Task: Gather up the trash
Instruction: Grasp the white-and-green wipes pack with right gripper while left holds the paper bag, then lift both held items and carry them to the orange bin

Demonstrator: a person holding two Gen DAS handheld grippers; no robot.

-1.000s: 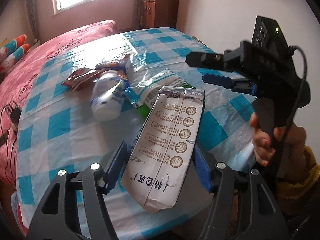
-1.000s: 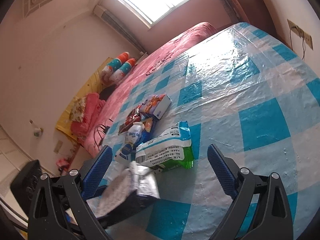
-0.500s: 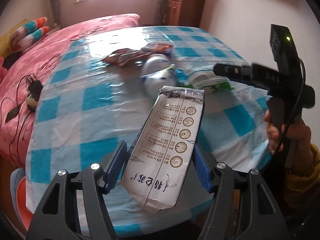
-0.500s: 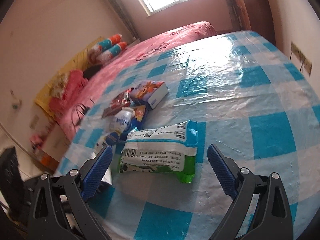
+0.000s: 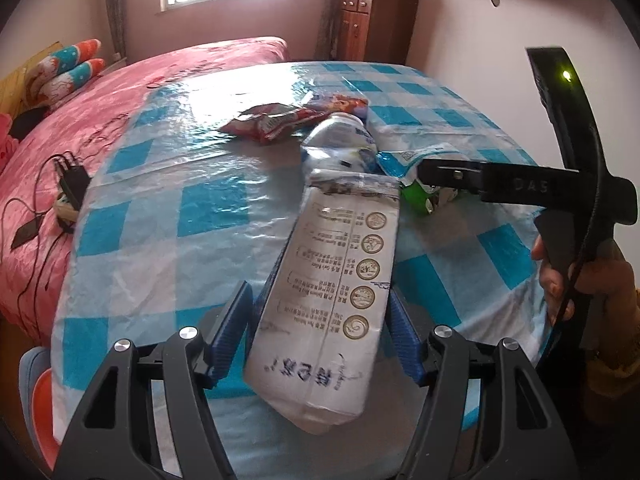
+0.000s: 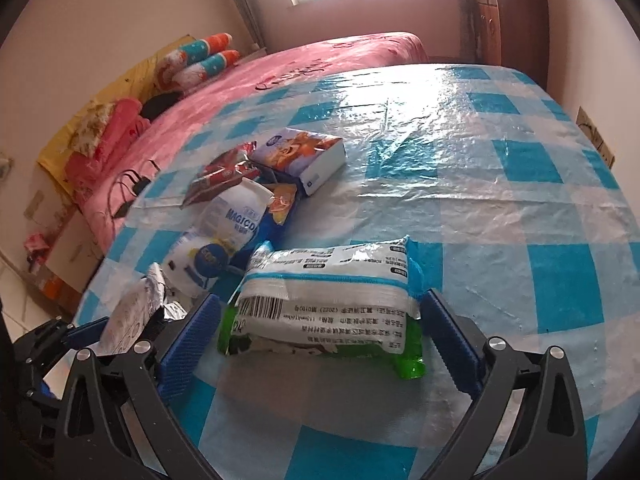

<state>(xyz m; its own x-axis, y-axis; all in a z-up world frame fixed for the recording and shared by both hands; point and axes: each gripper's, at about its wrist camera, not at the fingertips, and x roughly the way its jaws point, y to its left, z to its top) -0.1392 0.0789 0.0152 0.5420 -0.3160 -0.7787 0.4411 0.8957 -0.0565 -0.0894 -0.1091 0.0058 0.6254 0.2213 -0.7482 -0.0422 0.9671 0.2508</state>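
Right wrist: blue-check tablecloth [image 6: 520, 216], pink bed [image 6: 320, 60] behind; left jaws gripping carton [image 5: 340, 280], right jaws open.

You've got 1 white milk carton [image 5: 340, 280], 1 green-white wipes pack [image 6: 328, 304], 1 white plastic bottle [image 6: 224, 236], 1 red snack wrapper [image 6: 218, 174], 1 small printed box [image 6: 304, 156], 2 grippers.

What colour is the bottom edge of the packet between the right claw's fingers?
Bright green, on the white plastic wipes packet; clearest in the right wrist view.

Bare tablecloth [image 6: 500, 216] right of wrapper pile [image 6: 256, 184]
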